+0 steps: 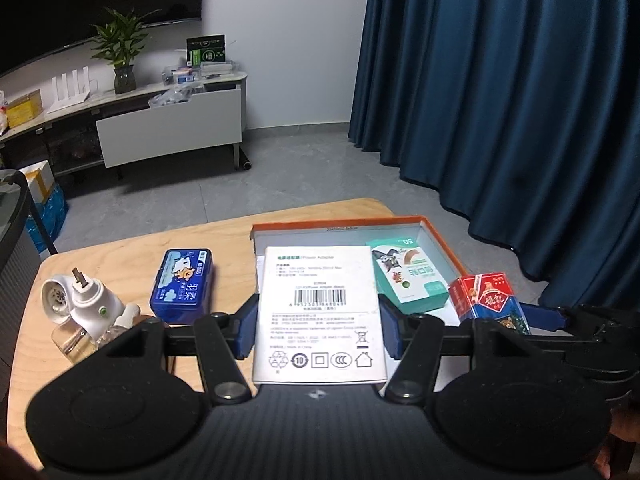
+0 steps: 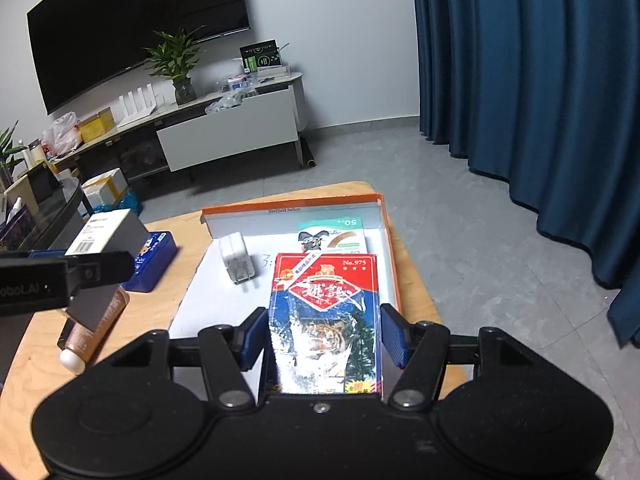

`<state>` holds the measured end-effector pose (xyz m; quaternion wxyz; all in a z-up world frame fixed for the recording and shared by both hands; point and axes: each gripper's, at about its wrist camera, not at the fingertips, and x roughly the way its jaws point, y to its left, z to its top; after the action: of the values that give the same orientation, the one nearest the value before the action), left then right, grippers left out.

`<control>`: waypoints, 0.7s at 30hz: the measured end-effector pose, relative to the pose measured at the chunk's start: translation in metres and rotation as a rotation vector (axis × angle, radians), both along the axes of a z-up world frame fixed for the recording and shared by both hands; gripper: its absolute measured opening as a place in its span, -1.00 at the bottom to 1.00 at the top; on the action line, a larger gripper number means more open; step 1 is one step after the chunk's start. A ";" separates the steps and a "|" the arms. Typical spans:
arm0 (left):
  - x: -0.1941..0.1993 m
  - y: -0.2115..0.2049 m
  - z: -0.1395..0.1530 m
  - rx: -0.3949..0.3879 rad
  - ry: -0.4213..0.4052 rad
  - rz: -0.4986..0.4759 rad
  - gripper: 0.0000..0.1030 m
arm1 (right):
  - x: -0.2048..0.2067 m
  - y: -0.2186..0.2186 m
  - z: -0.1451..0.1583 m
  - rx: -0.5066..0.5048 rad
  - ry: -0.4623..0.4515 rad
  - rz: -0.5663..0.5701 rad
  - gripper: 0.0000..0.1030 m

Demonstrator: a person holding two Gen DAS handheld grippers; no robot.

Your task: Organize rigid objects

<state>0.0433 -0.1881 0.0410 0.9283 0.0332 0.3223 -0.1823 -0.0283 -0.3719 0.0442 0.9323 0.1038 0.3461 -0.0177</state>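
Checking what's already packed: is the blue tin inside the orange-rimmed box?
No, the blue tin lies on the wooden table, left of the orange-rimmed box.

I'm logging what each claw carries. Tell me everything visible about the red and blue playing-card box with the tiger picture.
The red and blue playing-card box with the tiger picture is a flat rectangular pack in glossy, scuffed wrap. Its top has a red banner with Chinese characters and "No.975"; below is a tiger among trees. It sits lengthwise between the blue pads of the right claw, held above the orange-rimmed white tray, tilted forward. Only the pads appear to touch it.
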 end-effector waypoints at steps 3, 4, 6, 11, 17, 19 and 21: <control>0.000 -0.004 0.002 -0.003 0.003 0.005 0.16 | 0.004 0.003 -0.002 -0.008 0.008 0.011 0.38; 0.000 -0.005 0.001 0.002 0.003 0.008 0.16 | 0.005 0.002 -0.003 -0.010 0.010 0.010 0.39; 0.000 -0.004 0.000 0.006 0.010 0.010 0.16 | 0.009 0.001 -0.005 -0.007 0.016 0.001 0.39; 0.006 -0.005 -0.002 0.003 0.021 0.016 0.16 | 0.011 0.004 -0.008 -0.010 0.031 0.008 0.39; 0.005 -0.011 -0.009 0.006 0.033 0.004 0.16 | 0.014 0.004 -0.008 -0.006 0.046 0.016 0.39; 0.004 -0.014 -0.012 0.009 0.040 -0.004 0.16 | 0.012 0.004 -0.008 0.000 0.042 0.009 0.39; 0.004 -0.017 -0.014 0.012 0.045 -0.006 0.16 | 0.012 0.004 -0.007 0.008 0.044 0.003 0.39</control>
<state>0.0471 -0.2047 0.0270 0.9200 0.0355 0.3441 -0.1841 -0.0163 -0.3680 0.0374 0.9241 0.1067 0.3665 -0.0171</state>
